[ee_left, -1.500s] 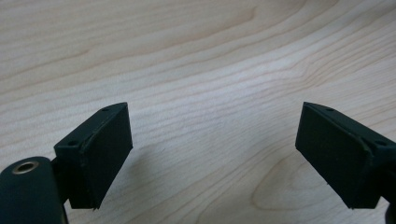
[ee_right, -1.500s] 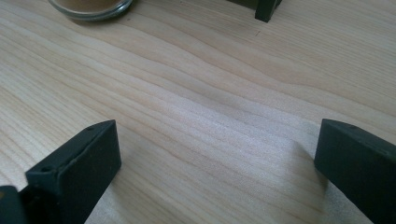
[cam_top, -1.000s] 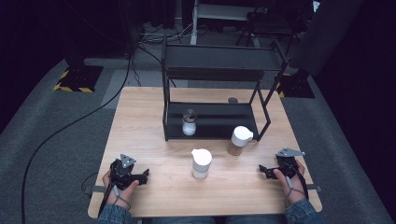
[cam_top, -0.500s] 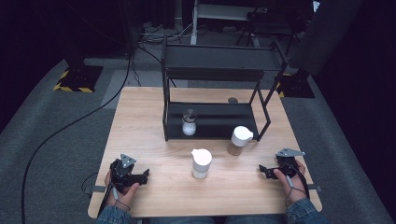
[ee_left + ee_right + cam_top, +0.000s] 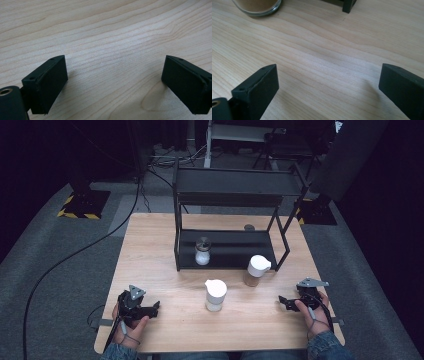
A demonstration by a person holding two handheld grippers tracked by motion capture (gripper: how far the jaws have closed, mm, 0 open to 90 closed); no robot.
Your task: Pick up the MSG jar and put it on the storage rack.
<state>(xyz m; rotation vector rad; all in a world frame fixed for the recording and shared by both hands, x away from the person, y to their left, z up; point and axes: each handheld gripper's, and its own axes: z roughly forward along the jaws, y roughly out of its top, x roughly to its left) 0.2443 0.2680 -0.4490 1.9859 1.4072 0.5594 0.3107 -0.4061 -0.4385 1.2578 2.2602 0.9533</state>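
Two grippers are held low over the table (image 5: 165,245), one in each hand at the near edge. The left gripper (image 5: 150,309) is seen at the near left corner, its jaws set wide apart with nothing but bare wood between them. The right gripper (image 5: 284,301) is seen at the near right corner; its jaws have just been closing a little, yet they stand wide apart, and nothing is gripped between them.

Three jars are counted. Two of them have white pouring lids and stand on the bare table between the grippers. The jar with pale contents (image 5: 215,295) is placed near the middle of the table, between the two grippers and slightly closer to the right one, well apart from both. The jar with brown contents (image 5: 256,270) is set farther back and to the right, just in front of the rack, ahead of the right gripper and apart from it; its glass base is caught at the top left of the right gripper view (image 5: 257,7). The third, a small jar with a dark lid (image 5: 202,252), is placed on the lower shelf of the rack.

One black two-tier rack (image 5: 240,195) is stood on the far half of the table. One of its feet (image 5: 348,5) is seen in the right gripper view.
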